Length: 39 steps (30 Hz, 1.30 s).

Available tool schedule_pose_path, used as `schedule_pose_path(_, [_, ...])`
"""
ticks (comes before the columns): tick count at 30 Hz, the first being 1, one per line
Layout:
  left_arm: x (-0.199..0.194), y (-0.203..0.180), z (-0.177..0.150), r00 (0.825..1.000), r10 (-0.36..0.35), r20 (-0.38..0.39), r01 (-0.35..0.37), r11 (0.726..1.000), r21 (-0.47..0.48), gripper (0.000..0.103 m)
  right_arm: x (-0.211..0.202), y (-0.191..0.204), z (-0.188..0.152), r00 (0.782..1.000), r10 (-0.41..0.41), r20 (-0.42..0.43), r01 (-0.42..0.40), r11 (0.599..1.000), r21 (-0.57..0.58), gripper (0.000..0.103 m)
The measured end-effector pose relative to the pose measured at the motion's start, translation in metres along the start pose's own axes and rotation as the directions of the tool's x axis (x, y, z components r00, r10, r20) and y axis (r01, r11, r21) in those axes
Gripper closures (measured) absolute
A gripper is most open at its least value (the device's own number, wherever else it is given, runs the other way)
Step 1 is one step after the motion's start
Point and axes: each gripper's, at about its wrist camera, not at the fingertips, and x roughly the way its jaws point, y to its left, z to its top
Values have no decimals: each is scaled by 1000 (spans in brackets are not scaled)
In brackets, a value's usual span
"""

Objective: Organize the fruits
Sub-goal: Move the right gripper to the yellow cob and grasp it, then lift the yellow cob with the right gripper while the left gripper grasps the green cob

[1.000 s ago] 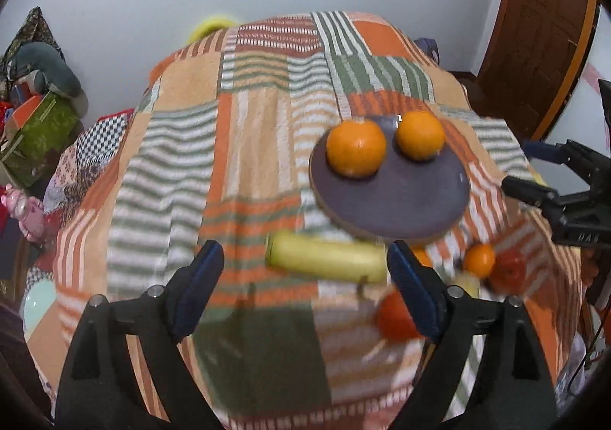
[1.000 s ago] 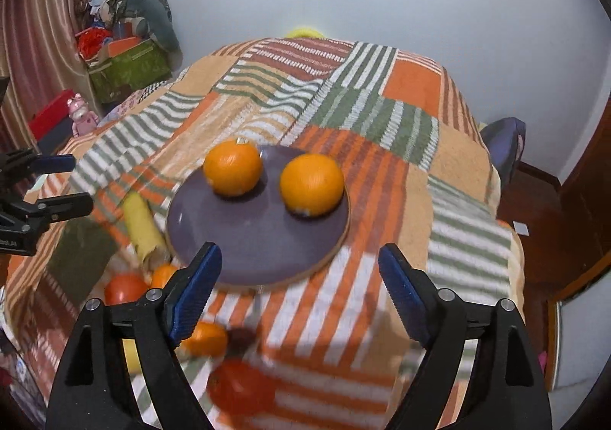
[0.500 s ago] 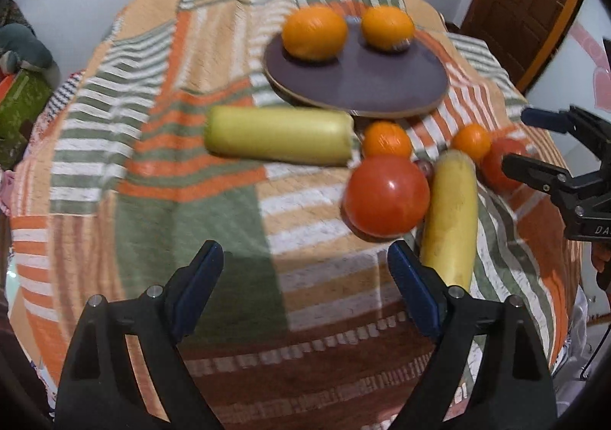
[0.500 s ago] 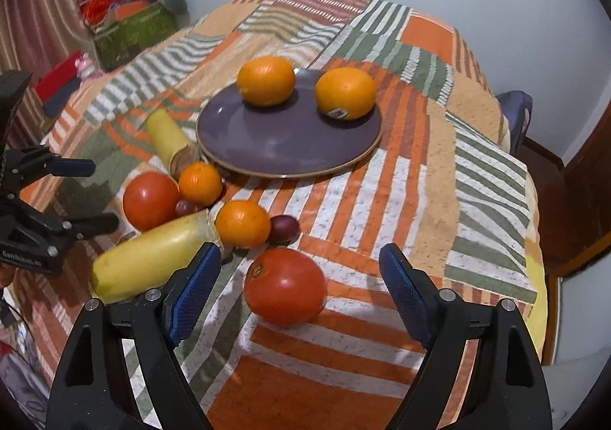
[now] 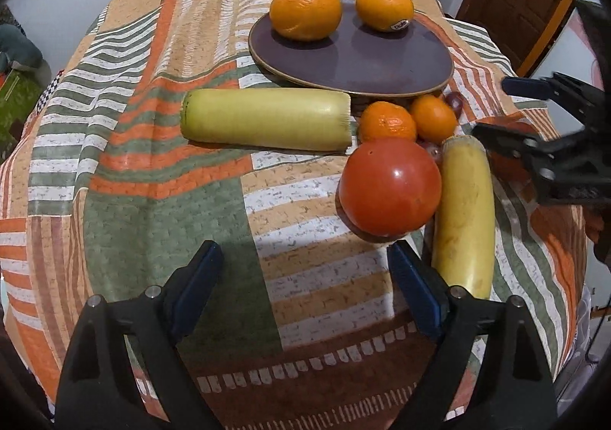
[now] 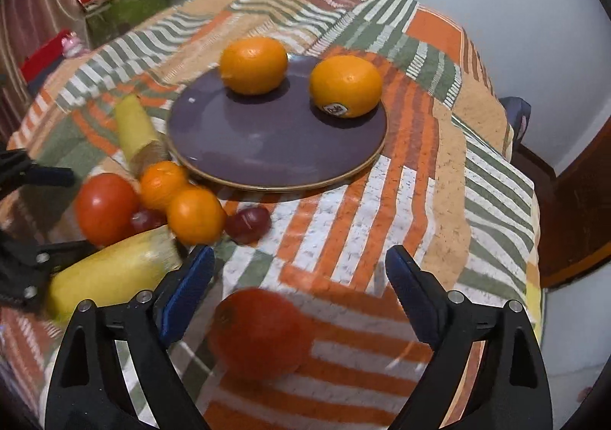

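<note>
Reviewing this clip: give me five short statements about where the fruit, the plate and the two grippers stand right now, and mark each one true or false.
1. Two oranges sit on the purple plate. True: one large orange and a stickered orange.
2. The left gripper is shut on a tomato. False: its jaws stand open over bare cloth, with the tomato just ahead of its right finger.
3. A tomato lies between the fingers of the right gripper. True: the near tomato is there, the pads not on it.
4. Both yellow squashes lie on the plate. False: the long squash and the other squash lie on the tablecloth.
5. The plate is full. False: most of it is bare.
</note>
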Motion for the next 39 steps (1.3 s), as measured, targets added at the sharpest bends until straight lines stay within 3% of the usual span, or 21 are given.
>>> schedule_pose_path(6, [-6,-9,-9,1000,-23,-5,23,1000,14,13,-6,12,3,999,13,34,-11,998,-63,14])
schedule_pose_path(11, [-12,-34,-16,996,-84,-10,84,995,59,13,-17,15,1,998,25,50,-20,996,-86,14])
schedule_pose_path(16, [-16,-66,-21,997,-71,13,68,987,146,13,-40,15,-3,997,26,78,-24,999,-35,14])
schedule_pose_path(22, [-37,-54,-20,996,-49,79,43,996,81,13,-71,23,-18,989,94,116,-101,994,51,15])
schedule_pose_path(23, [-43,-48,-21,995,-40,95,35,998,61,13,-73,26,-21,988,103,116,-111,992,65,17])
schedule_pose_path(28, [-67,-15,-29,989,15,149,-10,999,-36,13,-65,43,-34,983,175,57,-181,976,118,47])
schedule_pose_path(30, [-74,-4,-33,986,32,164,-21,998,-65,13,-56,50,-37,982,185,23,-187,974,129,54])
schedule_pose_path(35, [-88,21,-40,981,39,192,-14,992,-127,13,-28,51,-33,974,225,-34,-214,956,200,56])
schedule_pose_path(39, [-89,25,-41,979,51,196,-24,990,-137,13,-16,54,-27,976,211,-47,-197,959,206,56])
